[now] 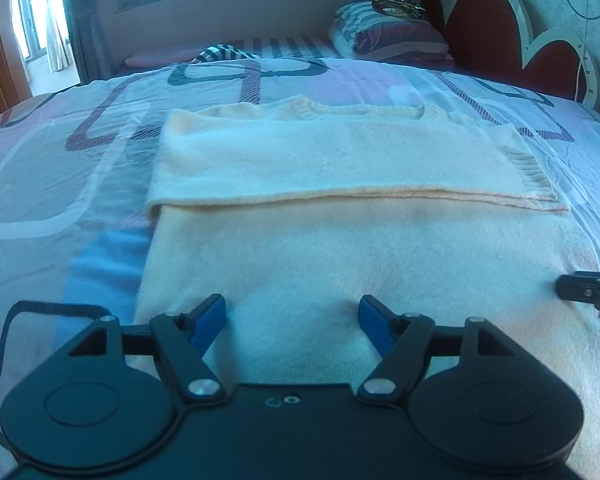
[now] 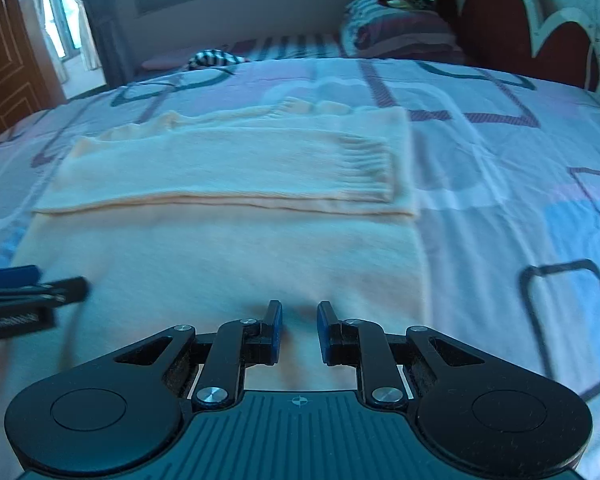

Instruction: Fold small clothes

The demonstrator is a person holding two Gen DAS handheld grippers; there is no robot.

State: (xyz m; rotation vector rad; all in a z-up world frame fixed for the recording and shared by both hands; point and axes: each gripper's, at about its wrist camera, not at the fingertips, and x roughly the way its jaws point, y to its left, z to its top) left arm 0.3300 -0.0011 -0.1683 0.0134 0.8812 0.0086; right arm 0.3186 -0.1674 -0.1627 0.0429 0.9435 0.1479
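A cream knit sweater (image 1: 340,248) lies flat on the bed, neckline at the far end. Its sleeves are folded across the chest, with a ribbed cuff (image 1: 528,176) at the right. It also shows in the right wrist view (image 2: 220,248), cuff (image 2: 368,168) on top. My left gripper (image 1: 292,312) is open wide, low over the sweater's near hem part, holding nothing. My right gripper (image 2: 299,328) is open with a narrower gap, low over the sweater's near right part, with cloth showing between the jaws. Each gripper's tip shows in the other view: the right (image 1: 588,292) and the left (image 2: 32,288).
The bed carries a patterned sheet (image 1: 60,184) in pale blue, pink and white. A striped pillow (image 1: 388,36) and a red and white headboard (image 1: 500,28) are at the far right. A black and white striped cloth (image 2: 216,58) lies at the far edge. A window and door stand beyond.
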